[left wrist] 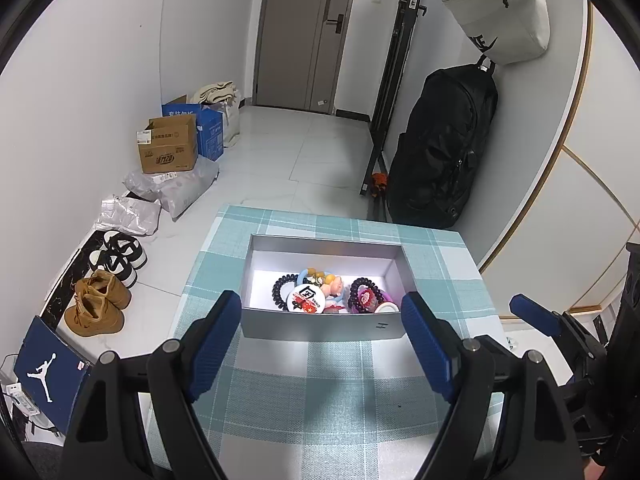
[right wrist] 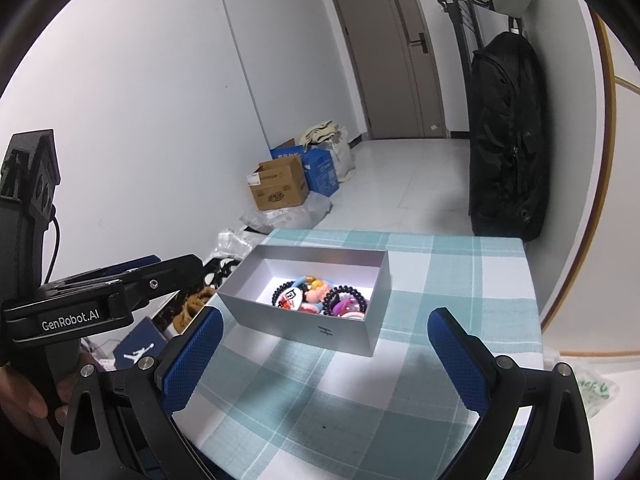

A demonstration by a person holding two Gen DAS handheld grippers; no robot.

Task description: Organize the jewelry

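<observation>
A silver open box stands on a teal checked tablecloth. Inside it lie black spiral hair ties, a round white badge, a small doll figure and other colourful trinkets. My left gripper hovers open just in front of the box's near wall, with nothing between its blue pads. My right gripper is open too, empty, near the box's front corner. The left gripper's body shows at the left of the right wrist view.
The small table ends close behind the box. On the floor to the left are shoes, a blue shoebox, cardboard boxes and plastic bags. A black bag hangs on the right wall beside a grey door.
</observation>
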